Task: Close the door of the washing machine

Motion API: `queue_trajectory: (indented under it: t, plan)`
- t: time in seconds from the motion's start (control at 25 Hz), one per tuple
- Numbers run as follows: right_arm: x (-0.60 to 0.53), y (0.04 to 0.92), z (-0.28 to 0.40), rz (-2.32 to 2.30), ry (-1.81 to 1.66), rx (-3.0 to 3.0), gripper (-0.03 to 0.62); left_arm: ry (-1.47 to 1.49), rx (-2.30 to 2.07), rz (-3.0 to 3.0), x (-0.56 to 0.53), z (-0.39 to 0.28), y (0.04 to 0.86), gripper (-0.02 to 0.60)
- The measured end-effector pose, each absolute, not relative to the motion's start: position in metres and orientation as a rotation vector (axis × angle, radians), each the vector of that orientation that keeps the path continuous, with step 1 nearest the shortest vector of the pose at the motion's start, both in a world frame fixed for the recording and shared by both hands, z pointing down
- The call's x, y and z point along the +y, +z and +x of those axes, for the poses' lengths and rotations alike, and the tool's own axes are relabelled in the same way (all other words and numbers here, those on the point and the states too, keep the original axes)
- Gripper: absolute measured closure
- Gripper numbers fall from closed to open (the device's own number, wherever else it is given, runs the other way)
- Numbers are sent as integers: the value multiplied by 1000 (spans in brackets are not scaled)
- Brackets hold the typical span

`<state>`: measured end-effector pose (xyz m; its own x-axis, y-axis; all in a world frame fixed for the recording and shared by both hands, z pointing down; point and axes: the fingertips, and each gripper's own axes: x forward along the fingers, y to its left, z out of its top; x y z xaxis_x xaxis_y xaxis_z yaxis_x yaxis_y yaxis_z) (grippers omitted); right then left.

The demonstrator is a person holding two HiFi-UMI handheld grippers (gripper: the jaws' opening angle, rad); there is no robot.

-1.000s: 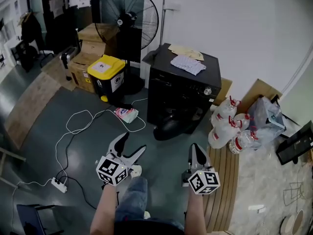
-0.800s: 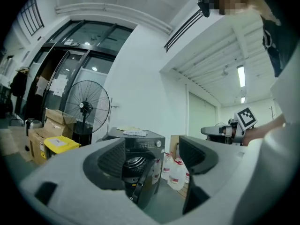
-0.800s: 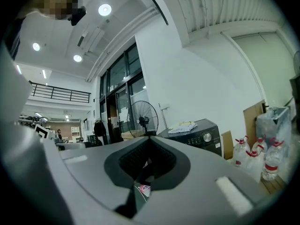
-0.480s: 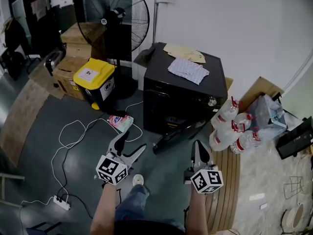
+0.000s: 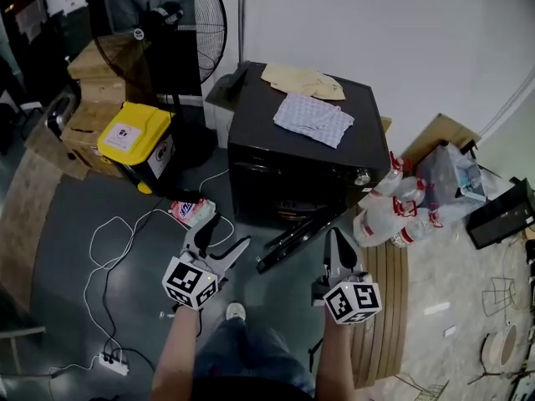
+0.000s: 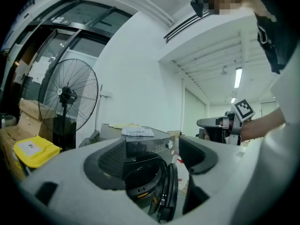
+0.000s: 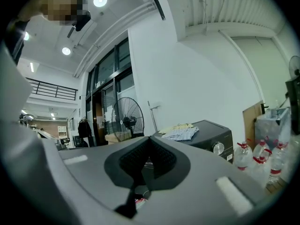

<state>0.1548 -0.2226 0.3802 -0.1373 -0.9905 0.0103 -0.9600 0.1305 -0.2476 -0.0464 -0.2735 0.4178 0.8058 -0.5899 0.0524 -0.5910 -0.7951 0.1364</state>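
Note:
The black washing machine [image 5: 305, 153] stands against the white wall with two cloths on its top. Its round door [image 5: 299, 239] hangs open, swung out over the floor toward me. My left gripper [image 5: 227, 234] is open and empty, a short way left of the door's edge. My right gripper [image 5: 335, 239] is shut on nothing, just right of the door. In the left gripper view the drum opening [image 6: 140, 175] and the open door [image 6: 167, 191] show between the spread jaws of the left gripper [image 6: 152, 162]. The right gripper [image 7: 149, 162] points past the machine [image 7: 206, 137].
A standing fan [image 5: 159, 23], a yellow-lidded bin [image 5: 132, 140] and cardboard boxes [image 5: 88, 98] sit left of the machine. Water bottles [image 5: 389, 211] crowd its right side beside a wooden board [image 5: 380, 307]. A white cable [image 5: 109, 241], a power strip [image 5: 113, 362] and a pink packet [image 5: 191, 211] lie on the floor.
I have stepped closer to the machine, and it sits lower and nearer in the head view. Both grippers keep their poses, left open and right shut.

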Motion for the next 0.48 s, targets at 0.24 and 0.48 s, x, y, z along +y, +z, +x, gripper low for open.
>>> queue_trajectory:
  t: [0.24,0.48]
  plan:
    - [-245,408,169,-1984,-377,2257,585,127,-864,2817,-292,-22,464,247]
    - [-262,454,168,-1972,-489,2298,585,331,-746,2766,-280,2,553,255]
